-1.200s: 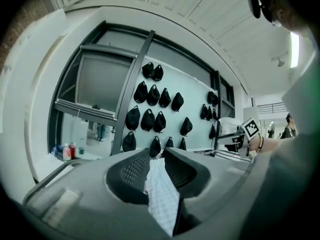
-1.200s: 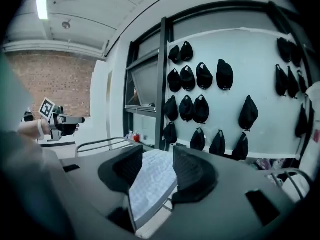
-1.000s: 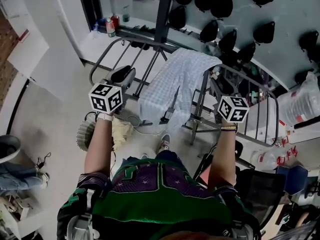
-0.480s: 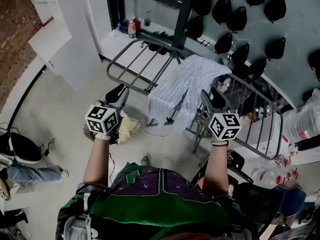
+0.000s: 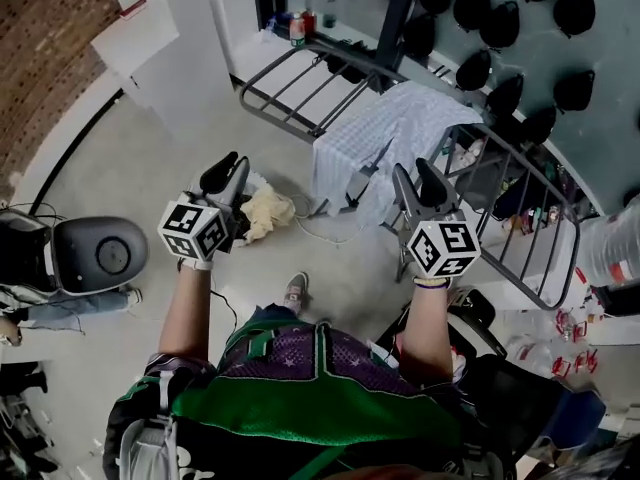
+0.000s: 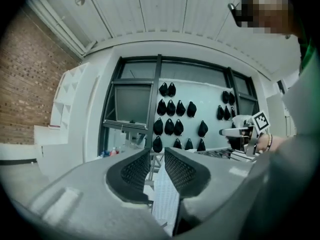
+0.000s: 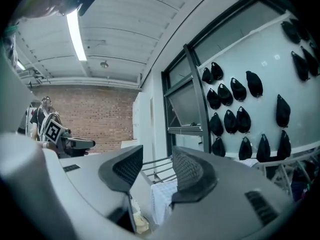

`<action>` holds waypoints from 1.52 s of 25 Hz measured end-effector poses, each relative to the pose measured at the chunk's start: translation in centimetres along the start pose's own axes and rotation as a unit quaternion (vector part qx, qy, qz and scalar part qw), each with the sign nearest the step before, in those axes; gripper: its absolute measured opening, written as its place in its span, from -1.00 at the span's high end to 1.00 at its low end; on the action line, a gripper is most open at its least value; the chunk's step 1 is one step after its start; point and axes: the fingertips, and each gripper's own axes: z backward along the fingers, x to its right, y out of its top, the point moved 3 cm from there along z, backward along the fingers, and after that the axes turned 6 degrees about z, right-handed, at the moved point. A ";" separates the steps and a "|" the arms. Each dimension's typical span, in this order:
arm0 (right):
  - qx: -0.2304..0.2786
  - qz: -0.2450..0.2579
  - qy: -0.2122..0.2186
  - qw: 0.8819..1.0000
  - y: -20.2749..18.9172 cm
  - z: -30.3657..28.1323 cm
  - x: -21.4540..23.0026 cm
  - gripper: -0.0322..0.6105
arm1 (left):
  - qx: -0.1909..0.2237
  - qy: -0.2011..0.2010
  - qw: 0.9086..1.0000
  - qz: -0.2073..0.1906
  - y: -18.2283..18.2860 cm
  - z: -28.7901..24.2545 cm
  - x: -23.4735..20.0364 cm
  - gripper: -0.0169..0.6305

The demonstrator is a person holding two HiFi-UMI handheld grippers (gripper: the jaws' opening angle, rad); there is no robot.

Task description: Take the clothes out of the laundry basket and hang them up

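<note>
A light checked cloth [image 5: 385, 133] hangs over the metal drying rack [image 5: 300, 80]; it also shows beyond the jaws in both gripper views [image 6: 165, 200] [image 7: 160, 199]. A cream garment [image 5: 268, 212] lies in the laundry basket on the floor, which my left hand mostly hides. My left gripper [image 5: 228, 166] [image 6: 156, 155] is held level just left of that garment, open and holding nothing. My right gripper [image 5: 415, 173] [image 7: 157, 156] is level in front of the rack's near side, also open and holding nothing.
A black round seat [image 5: 100, 255] stands at the left. Bottles [image 5: 298, 28] sit on the ledge behind the rack, and black bags [image 5: 500, 8] hang on the wall. The rack's right wing [image 5: 525, 233] reaches toward plastic containers [image 5: 612, 253]. My shoe [image 5: 295, 290] is on the floor.
Both grippers have swung sideways across the room with the view. The cream garment now lies right of the left gripper. The jaws stand as before.
</note>
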 end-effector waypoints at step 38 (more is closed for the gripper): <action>-0.072 0.010 0.004 0.997 -11.0 -8.7 -22.0 0.33 | -0.203 -0.078 0.973 -0.077 -25.1 5.8 -15.4 0.64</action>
